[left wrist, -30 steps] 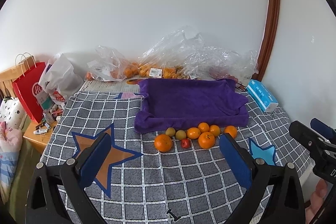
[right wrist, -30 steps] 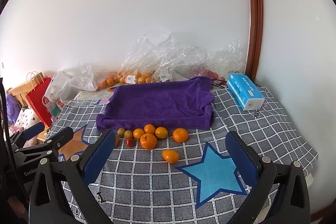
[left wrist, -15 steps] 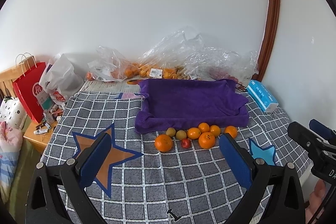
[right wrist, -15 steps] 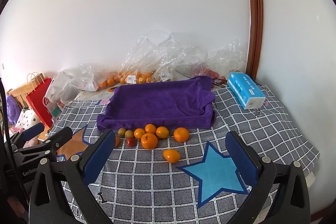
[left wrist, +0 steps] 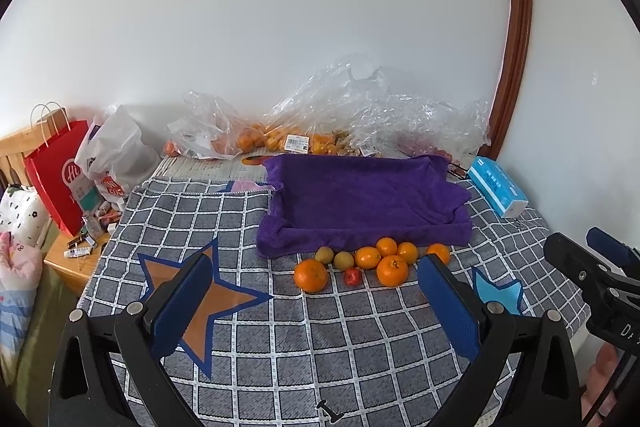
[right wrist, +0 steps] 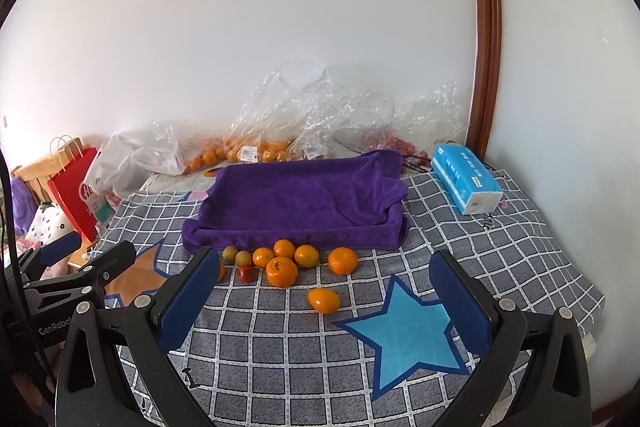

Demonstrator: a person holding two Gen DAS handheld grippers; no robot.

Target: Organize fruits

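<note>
Several oranges [left wrist: 391,269] [right wrist: 281,271], two small green fruits [left wrist: 343,260] [right wrist: 243,258] and a small red fruit [left wrist: 353,275] [right wrist: 246,273] lie in a row on the checked cloth, just in front of a tray draped in a purple towel [left wrist: 362,201] [right wrist: 304,201]. One oval orange fruit [right wrist: 324,300] sits apart, nearer to me. My left gripper [left wrist: 312,301] hovers open above the cloth, short of the fruit. My right gripper [right wrist: 326,293] is open too, with the oval fruit framed between its fingers but farther off.
Clear plastic bags [left wrist: 360,115] with more oranges pile against the wall behind the tray. A blue tissue pack [right wrist: 466,177] lies at the right, a red paper bag [left wrist: 58,173] and a white bag at the left. The table's edge drops off left and right.
Both views have drifted very slightly; the fruit and tray sit where they were, and both grippers stay open.
</note>
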